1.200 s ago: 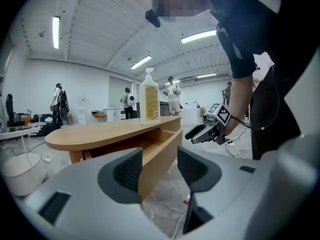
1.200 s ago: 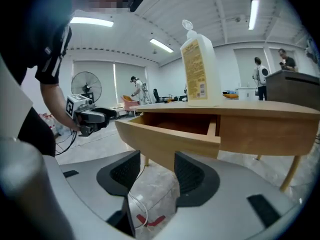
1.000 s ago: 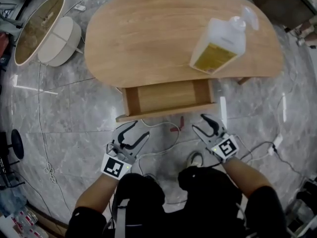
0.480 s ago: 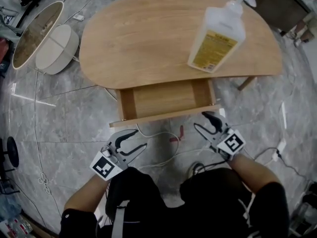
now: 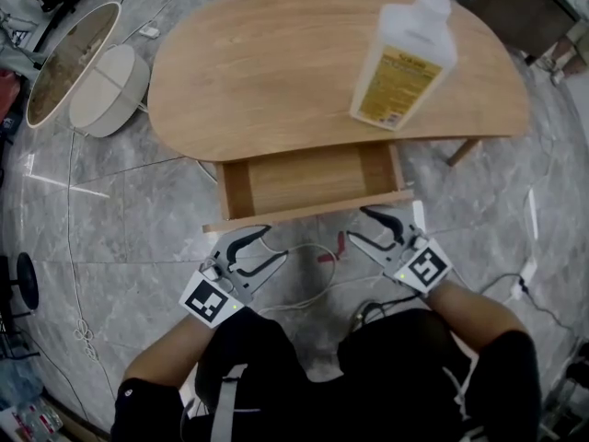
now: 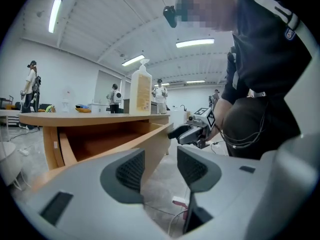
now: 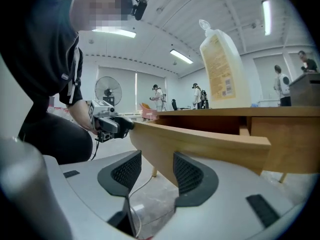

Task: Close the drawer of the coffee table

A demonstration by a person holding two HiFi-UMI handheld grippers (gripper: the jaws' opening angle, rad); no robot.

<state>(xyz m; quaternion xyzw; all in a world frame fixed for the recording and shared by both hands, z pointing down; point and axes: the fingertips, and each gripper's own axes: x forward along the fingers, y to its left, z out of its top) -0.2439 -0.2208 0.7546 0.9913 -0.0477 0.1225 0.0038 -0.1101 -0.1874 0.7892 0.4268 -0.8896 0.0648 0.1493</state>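
Observation:
The wooden coffee table point(image 5: 304, 72) has its drawer point(image 5: 308, 180) pulled out toward me, with nothing inside. The drawer's front panel point(image 5: 308, 212) faces both grippers. My left gripper point(image 5: 274, 243) is open just short of the panel's left half, apart from it. In the left gripper view that gripper point(image 6: 160, 169) has the panel's edge point(image 6: 150, 144) beyond its jaws. My right gripper point(image 5: 357, 226) sits close to the panel's right end. Its jaws are closing with nothing between them. Beyond it in the right gripper view point(image 7: 157, 171) runs the panel point(image 7: 200, 141).
A large pump bottle point(image 5: 405, 58) stands on the tabletop at the right. A round white side table point(image 5: 87, 67) stands at the left. Cables point(image 5: 308, 265) and a small red item point(image 5: 339, 245) lie on the marble floor under the grippers. People stand far off in the room.
Both grippers have drawn nearer to the drawer front. The right one shifted left along it and the left one moved up and to the right. The drawer stands as far out as before.

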